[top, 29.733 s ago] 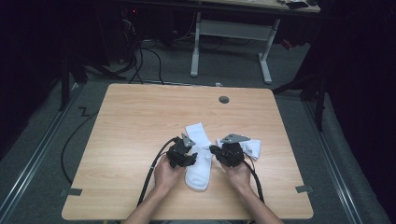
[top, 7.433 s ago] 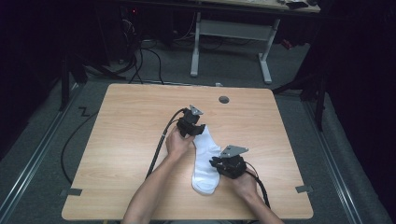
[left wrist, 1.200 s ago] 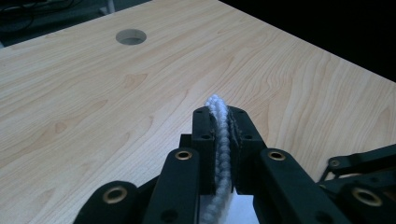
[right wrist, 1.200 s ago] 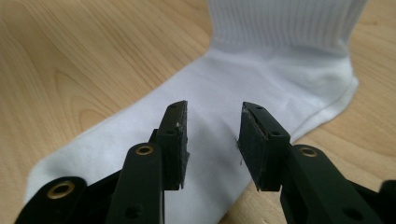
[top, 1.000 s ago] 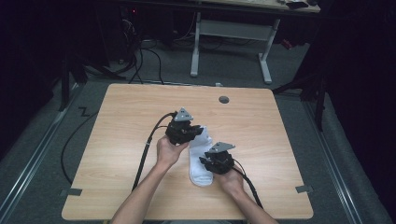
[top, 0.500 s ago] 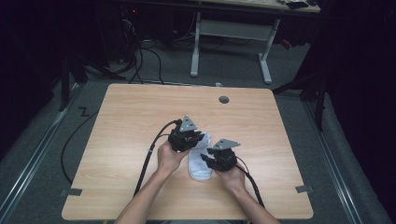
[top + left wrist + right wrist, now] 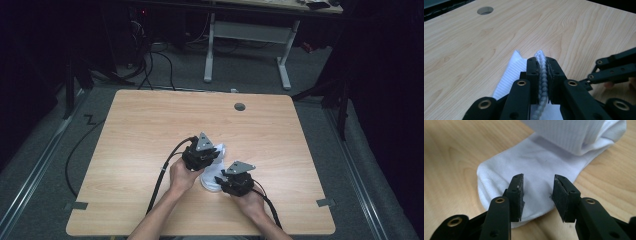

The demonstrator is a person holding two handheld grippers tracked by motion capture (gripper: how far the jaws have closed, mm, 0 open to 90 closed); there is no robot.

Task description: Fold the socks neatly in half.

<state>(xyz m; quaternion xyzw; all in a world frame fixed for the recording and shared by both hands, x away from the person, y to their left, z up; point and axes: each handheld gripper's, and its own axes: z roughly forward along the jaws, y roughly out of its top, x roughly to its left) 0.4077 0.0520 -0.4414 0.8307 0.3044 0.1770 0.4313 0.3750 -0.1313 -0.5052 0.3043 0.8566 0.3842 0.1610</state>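
White socks lie folded over near the front middle of the wooden table. My left gripper is shut on the socks' ribbed cuff end, which shows squeezed between the jaws, with more ribbed fabric hanging below to the left. My right gripper sits just right of it, open, its jaws astride the toe end that lies flat on the wood. The folded-over cuff part hangs above the toe in the right gripper view. The right gripper's linkage shows at the right of the left gripper view.
A round cable hole sits near the table's far edge. Black cables trail from both grippers toward the front edge. Beyond the table stand a desk frame and floor cables.
Over the last second my left gripper has carried the cuff end back toward the toe, folding the socks shorter. The right gripper has stayed at the toe end.
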